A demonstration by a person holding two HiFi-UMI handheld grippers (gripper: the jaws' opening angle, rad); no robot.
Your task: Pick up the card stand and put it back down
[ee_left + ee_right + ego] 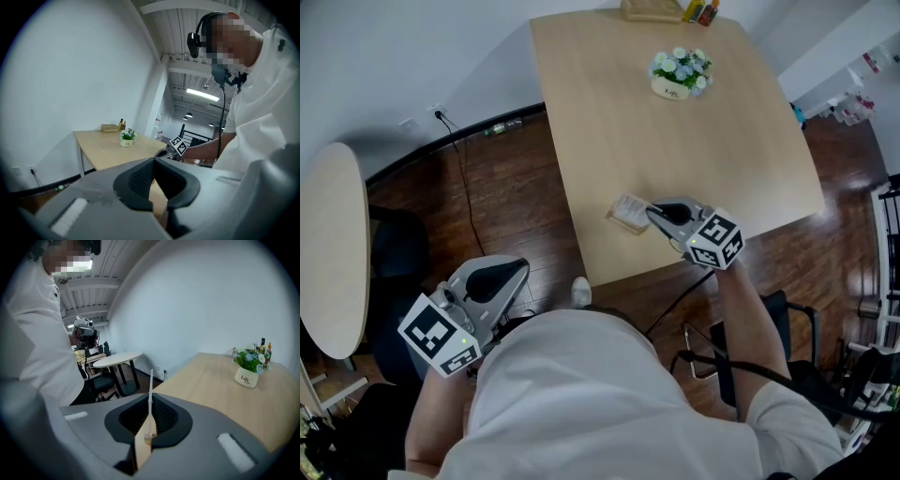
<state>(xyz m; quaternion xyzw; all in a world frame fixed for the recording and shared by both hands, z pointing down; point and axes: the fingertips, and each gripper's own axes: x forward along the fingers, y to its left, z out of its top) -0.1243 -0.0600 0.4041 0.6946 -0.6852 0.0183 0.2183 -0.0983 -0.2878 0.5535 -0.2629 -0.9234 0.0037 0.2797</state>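
Note:
The card stand (628, 212), a small wooden base with a thin clear pane, is near the front edge of the light wooden table (675, 150). My right gripper (654, 215) is shut on it from the right. In the right gripper view the wooden base (144, 442) is pinched between the dark pads with the pane standing upright, edge-on. I cannot tell whether the stand touches the tabletop. My left gripper (517, 270) hangs low at the left, off the table beside the person's body; its jaws (153, 161) meet with nothing between them.
A white pot of flowers (680, 73) stands at the far middle of the table, with a wooden box (652, 9) and small bottles (701, 11) at the back edge. A round table (333, 244) stands left, a chair (787, 319) right, and a cable lies on the floor.

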